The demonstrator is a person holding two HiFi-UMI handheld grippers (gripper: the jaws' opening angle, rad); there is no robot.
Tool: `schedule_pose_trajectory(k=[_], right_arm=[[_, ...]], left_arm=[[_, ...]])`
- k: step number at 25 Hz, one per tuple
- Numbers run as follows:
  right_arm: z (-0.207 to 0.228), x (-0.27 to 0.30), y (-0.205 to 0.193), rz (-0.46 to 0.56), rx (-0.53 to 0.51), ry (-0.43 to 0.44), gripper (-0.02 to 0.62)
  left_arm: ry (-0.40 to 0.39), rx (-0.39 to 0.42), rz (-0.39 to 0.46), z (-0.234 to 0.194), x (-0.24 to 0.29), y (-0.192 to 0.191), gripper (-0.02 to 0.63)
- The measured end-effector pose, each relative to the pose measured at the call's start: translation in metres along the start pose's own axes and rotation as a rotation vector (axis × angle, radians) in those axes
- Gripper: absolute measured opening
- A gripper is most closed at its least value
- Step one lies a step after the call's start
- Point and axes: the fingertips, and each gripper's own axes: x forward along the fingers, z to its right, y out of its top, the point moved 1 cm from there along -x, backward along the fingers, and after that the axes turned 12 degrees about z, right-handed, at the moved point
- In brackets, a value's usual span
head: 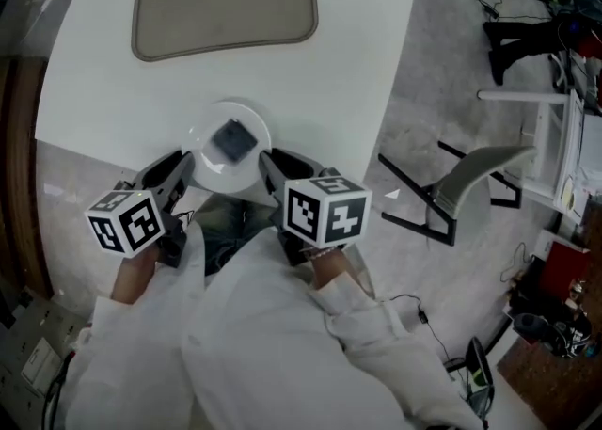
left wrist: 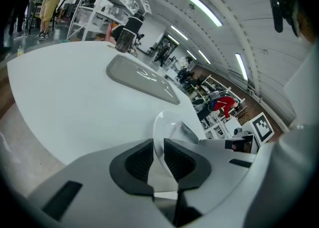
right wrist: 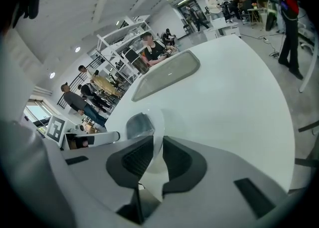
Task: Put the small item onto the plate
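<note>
the small dark square item (head: 232, 139) lies on the round white plate (head: 203, 170) at the near edge of the white worktop (head: 310, 80). the left tool (head: 184, 163) and the right tool (head: 267, 163) each pinch the plate's rim from opposite sides.

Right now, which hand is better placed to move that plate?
Neither clearly. The left gripper and right gripper each clamp the plate by its rim, on opposite sides, the small item lying on it; lifting together looks likeliest.
</note>
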Motion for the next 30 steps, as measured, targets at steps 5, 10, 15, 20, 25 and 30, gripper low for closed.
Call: schedule_pose_trajectory(k=[5, 10, 15, 20, 25, 30], right_arm=[[0.003, -0.005, 0.008, 0.017, -0.032, 0.027, 0.065], [-0.001, -0.002, 0.008, 0.016, -0.046, 0.042, 0.065], [-0.008, 0.003, 0.007, 0.022, -0.041, 0.037, 0.064], [-0.004, 0.007, 0.011, 0.025, -0.028, 0.022, 0.064], [-0.004, 0.016, 0.039, 0.052, -0.026, 0.012, 0.064], [-0.008, 0.037, 0.065, 0.063, 0.000, 0.020, 0.064]], left_arm=[[0.012, 0.002, 0.029, 0.008, 0.001, 0.000, 0.068], [0.013, 0.012, 0.058, 0.007, -0.004, 0.006, 0.067], [0.010, 0.007, 0.058, -0.001, -0.008, 0.006, 0.068], [0.001, -0.002, 0.046, -0.002, 0.000, 0.008, 0.068], [-0.015, 0.004, 0.032, -0.001, 0.013, 0.028, 0.068], [-0.038, 0.024, 0.032, -0.011, 0.030, 0.063, 0.068]])
